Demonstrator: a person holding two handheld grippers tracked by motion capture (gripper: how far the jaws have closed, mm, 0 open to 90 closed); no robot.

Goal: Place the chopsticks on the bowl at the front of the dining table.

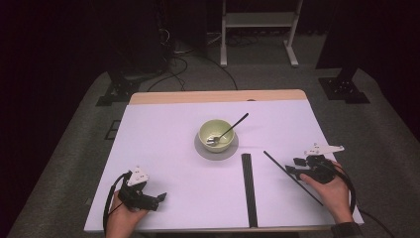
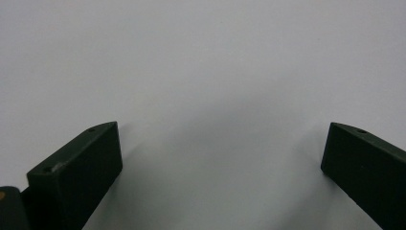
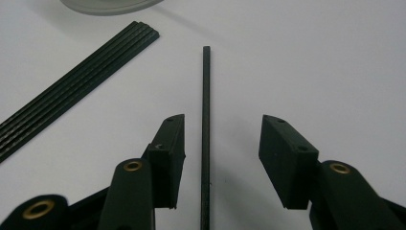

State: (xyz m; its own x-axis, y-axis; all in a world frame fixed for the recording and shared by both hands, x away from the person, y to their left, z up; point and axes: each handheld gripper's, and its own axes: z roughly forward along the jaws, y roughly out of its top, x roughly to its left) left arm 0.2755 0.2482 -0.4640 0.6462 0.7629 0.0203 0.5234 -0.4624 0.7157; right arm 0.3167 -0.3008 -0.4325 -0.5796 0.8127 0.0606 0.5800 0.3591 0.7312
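Note:
A single thin black rod (image 1: 292,177) (image 3: 206,96) lies slantwise on the white table at the right. My right gripper (image 1: 293,166) (image 3: 223,121) straddles the rod's middle, jaws open, one on each side, with neither pad touching the rod. A flat bundle of several black rods (image 1: 248,188) (image 3: 76,91) lies to its left, pointing away from me. My left gripper (image 1: 159,199) (image 2: 222,128) rests near the front left of the table, jaws wide open over bare white surface.
A pale green bowl (image 1: 216,134) stands on a grey saucer (image 1: 200,148) (image 3: 110,5) at the table's middle, with a dark-handled utensil (image 1: 233,126) leaning in it. The white cover (image 1: 163,129) ends at a wooden strip at the far edge.

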